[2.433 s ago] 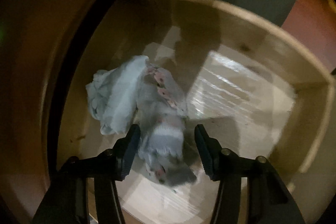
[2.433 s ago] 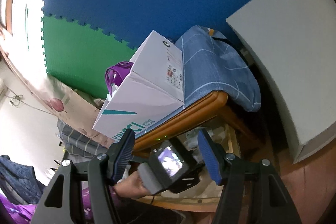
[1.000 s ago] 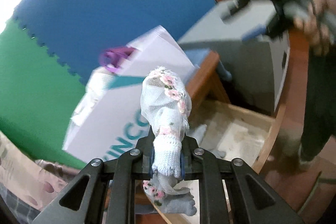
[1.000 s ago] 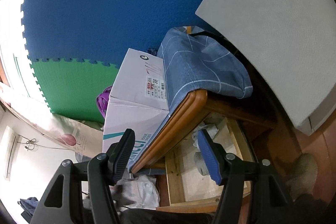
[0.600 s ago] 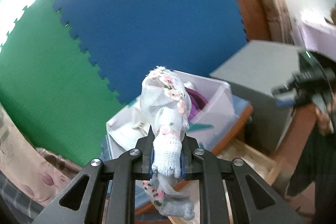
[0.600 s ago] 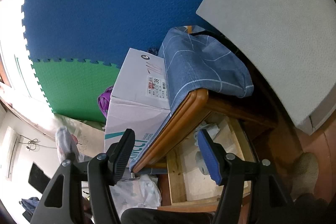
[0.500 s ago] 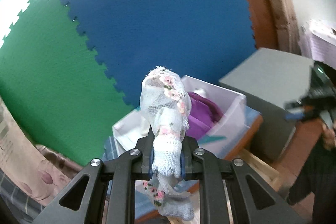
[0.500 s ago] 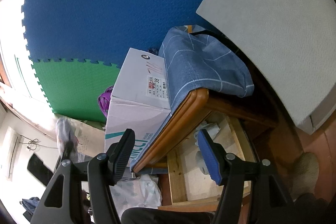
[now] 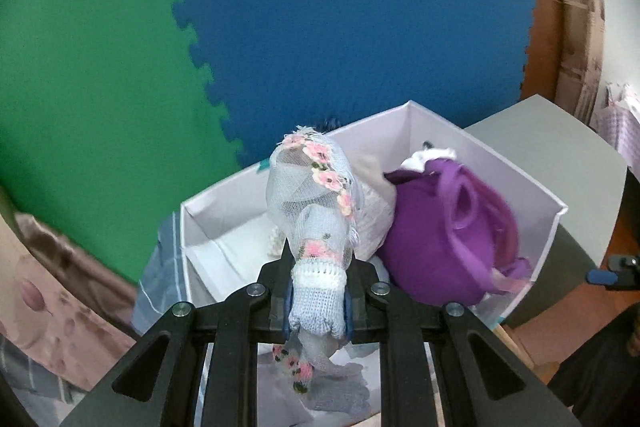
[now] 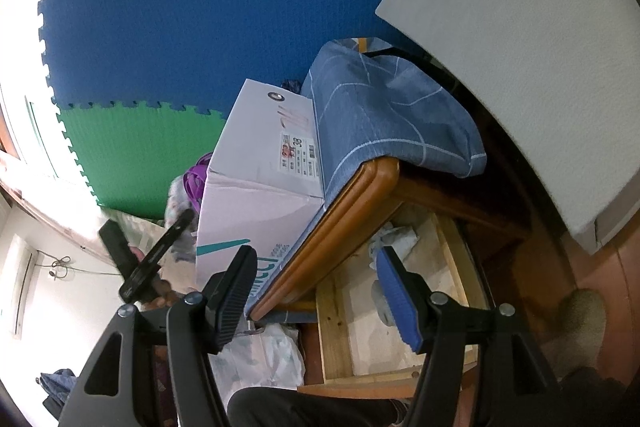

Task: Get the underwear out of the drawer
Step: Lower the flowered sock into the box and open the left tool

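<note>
Above the white box (image 9: pixel 520 183), the left gripper (image 9: pixel 316 301) is clamped on the lacy underwear (image 9: pixel 316 211), lifted clear of the drawer (image 10: pixel 400 311), while the right gripper (image 10: pixel 320 291) hangs open; next, I judge, comes lowering and releasing it.

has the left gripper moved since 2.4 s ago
Yes. The left gripper, then low in the drawer, has risen out and now holds the underwear over the white box holding purple cloth.

One underwear (image 9: pixel 318 227), one box (image 9: pixel 532 187), one drawer (image 10: pixel 332 311), two garments inside
</note>
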`<state>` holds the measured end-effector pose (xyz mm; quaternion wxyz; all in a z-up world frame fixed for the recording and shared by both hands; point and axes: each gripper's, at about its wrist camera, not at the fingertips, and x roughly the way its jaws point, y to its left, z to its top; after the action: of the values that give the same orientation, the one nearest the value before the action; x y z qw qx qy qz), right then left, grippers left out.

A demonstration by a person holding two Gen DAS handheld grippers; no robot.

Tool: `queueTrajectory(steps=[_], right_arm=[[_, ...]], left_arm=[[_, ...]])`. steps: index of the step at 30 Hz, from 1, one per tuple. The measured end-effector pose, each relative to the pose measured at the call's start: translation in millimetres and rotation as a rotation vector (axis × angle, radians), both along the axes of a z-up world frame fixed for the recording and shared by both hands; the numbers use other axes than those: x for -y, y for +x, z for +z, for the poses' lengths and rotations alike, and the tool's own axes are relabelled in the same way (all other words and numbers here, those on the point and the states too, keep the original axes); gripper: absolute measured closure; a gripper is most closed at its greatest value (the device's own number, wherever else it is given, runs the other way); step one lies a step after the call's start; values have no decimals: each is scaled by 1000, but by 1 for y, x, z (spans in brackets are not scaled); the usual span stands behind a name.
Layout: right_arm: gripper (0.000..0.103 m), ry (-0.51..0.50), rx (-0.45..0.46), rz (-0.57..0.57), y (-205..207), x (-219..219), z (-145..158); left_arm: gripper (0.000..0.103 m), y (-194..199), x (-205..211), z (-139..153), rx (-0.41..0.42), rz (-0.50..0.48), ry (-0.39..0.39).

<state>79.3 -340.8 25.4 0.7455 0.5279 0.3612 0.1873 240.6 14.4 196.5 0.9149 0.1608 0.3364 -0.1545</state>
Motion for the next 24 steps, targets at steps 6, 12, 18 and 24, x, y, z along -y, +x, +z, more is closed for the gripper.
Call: queueTrajectory(steps=[6, 12, 18, 24], right_arm=[[39, -5, -6, 16, 3, -3, -1], [39, -14, -14, 32, 4, -7, -2], [39, -79, -37, 99, 9, -23, -2], [39, -318, -49, 254, 16, -69, 5]], left_arm=[[86, 14, -5, -21, -56, 29, -46], [77, 18, -6, -37, -103, 34, -53], [34, 8, -16, -29, -37, 84, -98], [14, -29, -38, -2, 98, 109, -212]])
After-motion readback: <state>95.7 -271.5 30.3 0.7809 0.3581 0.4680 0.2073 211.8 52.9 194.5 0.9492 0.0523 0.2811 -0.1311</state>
